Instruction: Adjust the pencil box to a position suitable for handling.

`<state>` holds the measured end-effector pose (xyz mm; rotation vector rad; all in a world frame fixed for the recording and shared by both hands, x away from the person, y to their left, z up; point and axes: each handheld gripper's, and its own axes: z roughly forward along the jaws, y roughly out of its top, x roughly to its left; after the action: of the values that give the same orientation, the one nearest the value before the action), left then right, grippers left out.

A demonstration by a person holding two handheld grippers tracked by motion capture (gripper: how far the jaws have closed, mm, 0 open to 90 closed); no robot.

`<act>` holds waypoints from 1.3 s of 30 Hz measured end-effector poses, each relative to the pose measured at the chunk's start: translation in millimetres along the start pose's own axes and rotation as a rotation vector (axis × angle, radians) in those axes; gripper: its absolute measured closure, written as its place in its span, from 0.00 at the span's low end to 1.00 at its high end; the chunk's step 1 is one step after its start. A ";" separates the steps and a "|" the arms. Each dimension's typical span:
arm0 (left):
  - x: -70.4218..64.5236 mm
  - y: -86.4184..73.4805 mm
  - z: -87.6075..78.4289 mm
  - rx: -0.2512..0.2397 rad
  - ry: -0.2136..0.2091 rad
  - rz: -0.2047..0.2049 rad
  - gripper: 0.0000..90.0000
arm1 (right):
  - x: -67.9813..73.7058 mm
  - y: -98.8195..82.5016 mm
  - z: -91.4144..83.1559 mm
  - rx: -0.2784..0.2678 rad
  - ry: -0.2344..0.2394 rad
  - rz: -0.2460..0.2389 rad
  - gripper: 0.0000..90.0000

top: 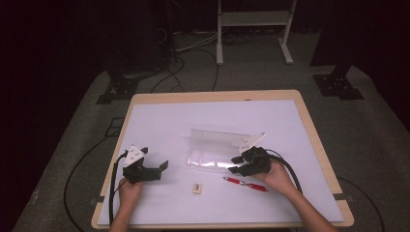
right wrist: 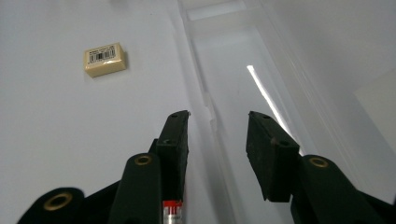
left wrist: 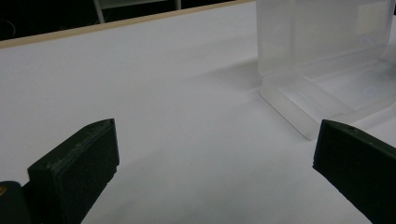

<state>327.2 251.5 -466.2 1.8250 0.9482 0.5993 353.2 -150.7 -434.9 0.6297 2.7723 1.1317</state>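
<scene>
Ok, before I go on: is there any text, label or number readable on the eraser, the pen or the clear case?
Small cream rectangular eraser: a white label with a barcode and a line of print, too small to read.
Red plastic pen: a white band near the right claw, print blurred, unreadable.
Clear plastic hinged case: no text visible.

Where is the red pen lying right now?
In the high view the red pen lies on the white table near its front edge, just below the right gripper, right of the eraser.
</scene>
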 end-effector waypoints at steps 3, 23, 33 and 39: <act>0.1 0.0 0.0 0.000 0.000 -0.001 0.00 | 2.1 -2.8 -7.0 -0.004 -0.004 0.002 0.62; -0.1 -0.1 0.2 0.001 0.002 -0.001 0.00 | 9.0 -32.1 -39.2 -0.025 -0.040 0.025 0.56; -0.2 0.0 0.1 0.002 0.002 -0.001 0.00 | 10.4 -50.4 -36.2 0.002 -0.030 0.047 0.56; -0.3 0.0 0.0 0.004 0.003 0.000 0.00 | 13.5 -56.5 -34.9 0.006 -0.023 0.054 0.56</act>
<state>327.0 251.2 -466.2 1.8284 0.9519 0.6003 313.7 -204.4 -447.4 0.7177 2.7558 1.1194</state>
